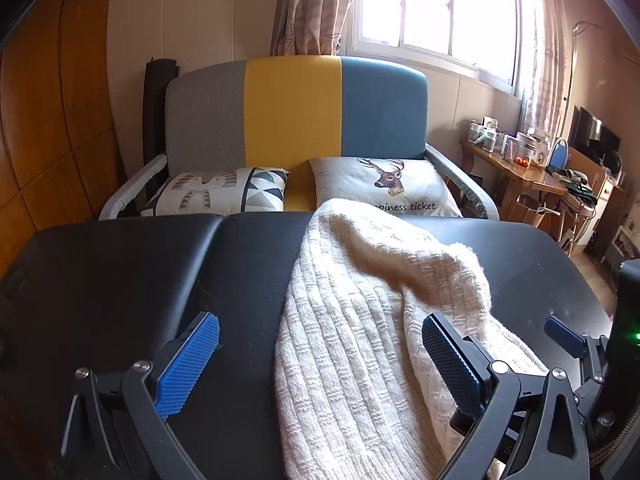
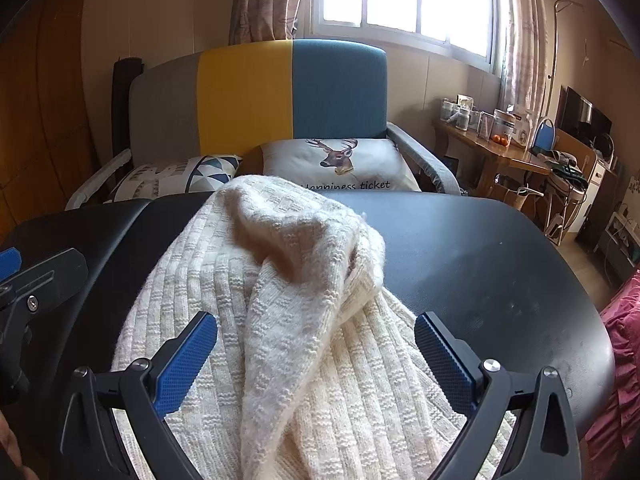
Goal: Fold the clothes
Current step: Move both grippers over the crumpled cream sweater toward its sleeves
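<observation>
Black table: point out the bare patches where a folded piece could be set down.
Two bare patches on the black table: right of the cream knit sweater out to the rounded edge, and left of it toward the centre seam. The middle is covered by the sweater, with both tongs open over its near end.

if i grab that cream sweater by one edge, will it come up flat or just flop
Probably flop: the sweater is soft knit, already lying in loose folds with one part draped over the rest. Likely fairly light but bulky, so much of it would trail on the black table. The fuzzy ribbed surface should grip well between the blue pads rather than slip.
</observation>
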`<state>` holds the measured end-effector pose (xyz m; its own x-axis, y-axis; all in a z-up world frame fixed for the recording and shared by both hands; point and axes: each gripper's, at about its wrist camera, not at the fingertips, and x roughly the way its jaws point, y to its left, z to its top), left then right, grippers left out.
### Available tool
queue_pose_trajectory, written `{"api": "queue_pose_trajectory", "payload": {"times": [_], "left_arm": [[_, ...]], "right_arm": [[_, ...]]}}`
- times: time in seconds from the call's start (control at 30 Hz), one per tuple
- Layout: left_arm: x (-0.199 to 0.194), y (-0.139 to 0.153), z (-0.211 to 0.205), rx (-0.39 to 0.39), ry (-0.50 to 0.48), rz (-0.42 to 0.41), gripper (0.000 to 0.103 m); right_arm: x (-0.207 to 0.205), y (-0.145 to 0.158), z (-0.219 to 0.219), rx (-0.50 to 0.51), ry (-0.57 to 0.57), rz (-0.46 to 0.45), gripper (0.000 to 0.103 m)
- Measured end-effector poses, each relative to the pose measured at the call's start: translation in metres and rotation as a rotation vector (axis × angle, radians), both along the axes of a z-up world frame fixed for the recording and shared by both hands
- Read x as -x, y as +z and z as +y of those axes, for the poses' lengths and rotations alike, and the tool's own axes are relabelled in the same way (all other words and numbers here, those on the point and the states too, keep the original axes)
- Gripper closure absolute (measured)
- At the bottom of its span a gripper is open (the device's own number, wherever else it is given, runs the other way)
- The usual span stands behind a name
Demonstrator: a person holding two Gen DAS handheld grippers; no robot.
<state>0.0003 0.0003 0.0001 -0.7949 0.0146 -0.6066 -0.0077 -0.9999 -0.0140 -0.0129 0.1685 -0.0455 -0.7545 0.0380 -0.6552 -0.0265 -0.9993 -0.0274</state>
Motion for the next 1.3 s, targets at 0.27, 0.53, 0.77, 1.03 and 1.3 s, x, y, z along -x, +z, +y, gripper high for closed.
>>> {"api": "queue_pose_trajectory", "payload": {"times": [0.27, 0.53, 0.77, 1.03, 1.3], "left_arm": [[-0.007, -0.007, 0.001, -0.022, -0.008, -0.029, 0.0], [-0.002, -0.034, -0.024, -0.144, -0.077, -0.135, 0.0], [-0.008, -0.059, -0.05, -0.257, -0.129, -0.215, 0.0], [-0.023, -0.071, -0.057, -0.389, -0.263, -0.274, 0.0], [-0.026, -0.075, -0.015, -0.309, -0.386, -0.314, 0.0]], "right_arm": [[0.0, -0.006, 0.0, 0.001, -0.005, -0.004, 0.001], [0.0, -0.007, 0.002, 0.008, 0.007, -0.033, 0.001], [-0.016, -0.013, 0.021, 0.149, 0.095, -0.031, 0.014], [-0.04, -0.059, 0.107, 0.575, 0.093, -0.236, 0.021], [-0.064, -0.086, 0.133, 0.656, 0.022, -0.291, 0.022]]}}
